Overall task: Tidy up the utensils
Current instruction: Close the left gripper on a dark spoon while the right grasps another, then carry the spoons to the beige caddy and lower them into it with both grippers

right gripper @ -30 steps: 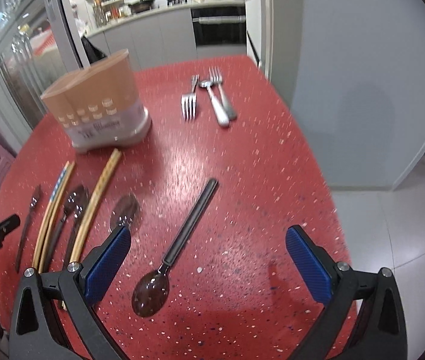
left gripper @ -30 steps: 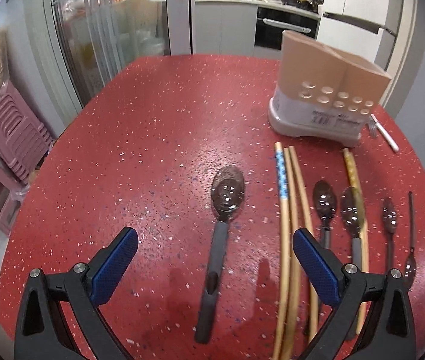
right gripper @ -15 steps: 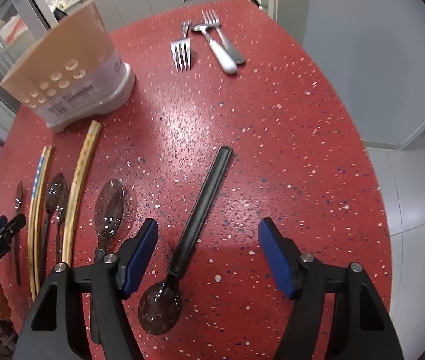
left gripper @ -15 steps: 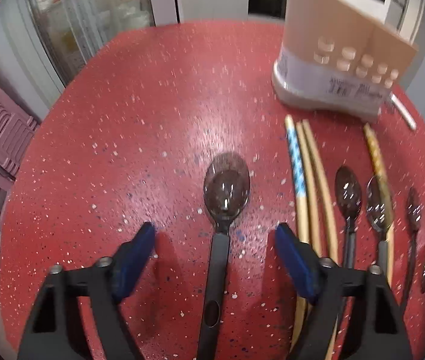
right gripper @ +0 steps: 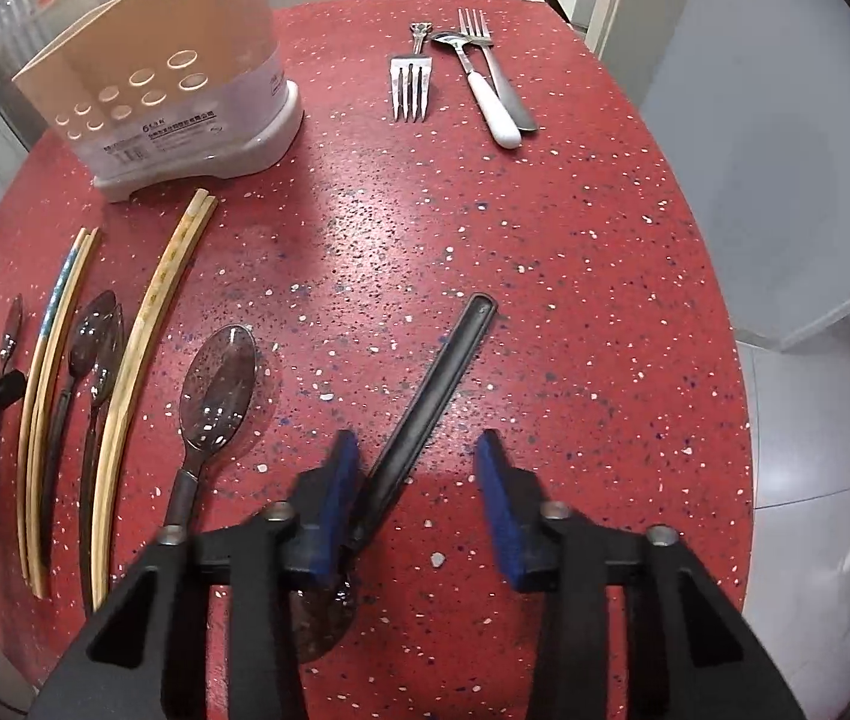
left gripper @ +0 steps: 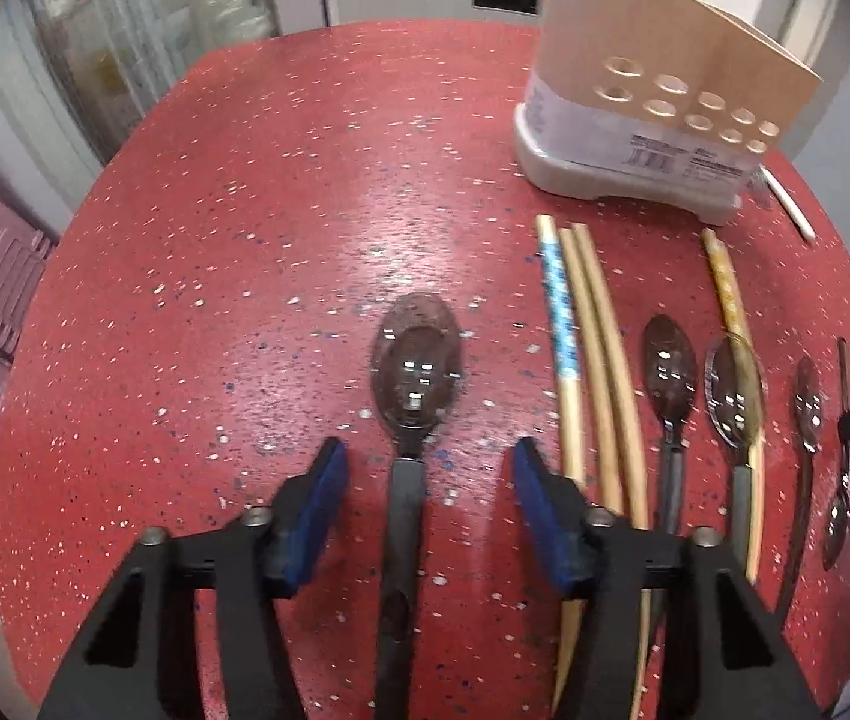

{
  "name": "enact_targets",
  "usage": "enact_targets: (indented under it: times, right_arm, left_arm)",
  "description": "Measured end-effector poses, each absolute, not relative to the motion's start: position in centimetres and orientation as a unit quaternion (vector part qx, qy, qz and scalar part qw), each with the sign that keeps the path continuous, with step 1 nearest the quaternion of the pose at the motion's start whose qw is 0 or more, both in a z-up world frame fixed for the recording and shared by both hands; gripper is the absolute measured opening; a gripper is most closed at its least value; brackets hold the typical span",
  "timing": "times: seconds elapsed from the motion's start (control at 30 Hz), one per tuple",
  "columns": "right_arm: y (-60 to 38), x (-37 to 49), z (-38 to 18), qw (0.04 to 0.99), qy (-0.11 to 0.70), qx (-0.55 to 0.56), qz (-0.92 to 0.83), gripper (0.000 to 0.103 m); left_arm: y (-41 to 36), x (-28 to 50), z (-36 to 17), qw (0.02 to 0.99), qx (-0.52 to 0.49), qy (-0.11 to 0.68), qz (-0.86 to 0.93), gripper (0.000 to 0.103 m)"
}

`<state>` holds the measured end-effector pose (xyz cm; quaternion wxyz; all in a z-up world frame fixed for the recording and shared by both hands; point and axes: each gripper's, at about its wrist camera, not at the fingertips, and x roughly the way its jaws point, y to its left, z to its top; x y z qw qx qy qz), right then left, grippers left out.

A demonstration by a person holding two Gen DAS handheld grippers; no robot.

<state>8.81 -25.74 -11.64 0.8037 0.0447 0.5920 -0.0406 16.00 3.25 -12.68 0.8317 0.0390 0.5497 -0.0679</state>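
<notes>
Both grippers have dropped toward the red surface (left gripper: 281, 222) and their jaws have just been closing. The left gripper (left gripper: 428, 495) straddles a dark spoon (left gripper: 416, 372) mid-surface, fingers spread, not yet pinching. The right gripper (right gripper: 419, 501) likewise brackets another spoon's handle (right gripper: 431, 402) near the right edge — one finger looks to touch it, no pinch yet — so pickups seem imminent.

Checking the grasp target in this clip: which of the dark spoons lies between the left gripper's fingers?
The large dark spoon lying alone left of the chopsticks. Its handle runs between the left gripper's pads, untouched; the other spoons lie right of the chopsticks.
</notes>
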Motion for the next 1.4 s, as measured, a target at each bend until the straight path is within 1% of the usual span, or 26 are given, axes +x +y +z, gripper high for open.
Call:
enact_targets:
  times: [0.03,0.07,0.1,0.13,0.4,0.6,0.77,0.8,0.83,1.03,1.13,1.17,1.23,1.27,1.3,1.33,1.37,1.4]
  right_arm:
    - [-26.0,8.7,-11.5,0.804,0.592,0.049,-0.037,0.017]
    - [-26.1,8.6,-11.6,0.803,0.593,0.053,-0.035,0.013]
    - [-26.3,8.6,-11.5,0.803,0.593,0.055,-0.031,0.012]
    - [-26.5,8.4,-11.5,0.803,0.592,0.057,-0.027,0.012]
    - [-27.3,7.2,-11.1,0.819,0.565,0.097,0.009,0.012]
    - [-28.4,5.9,-9.0,0.843,0.520,0.134,0.040,0.012]
    - [-28.6,5.6,-6.0,0.866,0.476,0.142,0.056,0.012]
    - [-28.6,5.6,-5.3,0.871,0.465,0.143,0.060,0.002]
    - [-28.6,5.7,-4.6,0.875,0.458,0.146,0.063,0.000]
    - [-28.2,6.1,-1.8,0.890,0.426,0.148,0.076,0.000]
    - [-28.5,7.4,-2.7,0.874,0.458,0.148,0.070,0.000]
    - [-29.0,7.6,-3.4,0.867,0.469,0.156,0.065,0.001]
    - [-29.8,8.7,-5.4,0.846,0.503,0.173,0.050,0.006]
    - [-29.9,8.7,-6.0,0.841,0.510,0.172,0.048,0.017]
    - [-29.6,9.0,-6.6,0.837,0.520,0.162,0.047,0.036]
    - [-29.2,9.3,-7.1,0.835,0.529,0.147,0.047,0.046]
    - [-28.8,9.4,-7.4,0.835,0.532,0.135,0.049,0.056]
    - [-28.1,9.6,-7.8,0.835,0.535,0.119,0.053,0.056]
  left_arm:
    - [2.9,16.0,-12.6,0.831,0.045,0.550,-0.075,0.061]
    - [2.5,16.0,-12.5,0.829,0.052,0.550,-0.081,0.047]
    - [2.3,16.0,-12.5,0.828,0.055,0.551,-0.086,0.038]
    - [2.0,16.0,-12.4,0.828,0.062,0.551,-0.084,0.034]
    - [2.4,14.4,-11.8,0.849,0.030,0.522,-0.079,0.034]
    - [3.0,13.2,-9.4,0.875,-0.009,0.477,-0.079,0.034]
    - [3.0,12.5,-6.8,0.892,-0.033,0.442,-0.091,0.034]
    - [2.8,12.3,-6.3,0.895,-0.035,0.436,-0.093,0.034]
    - [3.0,12.0,-5.8,0.897,-0.037,0.431,-0.094,0.034]
    - [3.1,11.4,-3.2,0.910,-0.042,0.400,-0.104,0.034]
    - [3.1,11.2,-2.8,0.912,-0.041,0.395,-0.107,0.034]
    - [3.0,11.2,-2.8,0.912,-0.041,0.394,-0.109,0.034]
    - [3.0,10.9,-2.8,0.911,-0.042,0.395,-0.111,0.034]
    - [3.0,10.9,-3.0,0.910,-0.042,0.397,-0.112,0.034]
    - [2.9,10.9,-3.2,0.909,-0.042,0.399,-0.113,0.034]
    - [2.9,11.0,-3.4,0.908,-0.041,0.401,-0.113,0.034]
    - [2.9,11.1,-3.6,0.907,-0.042,0.403,-0.114,0.034]
    - [2.8,11.1,-3.8,0.907,-0.042,0.404,-0.113,0.034]
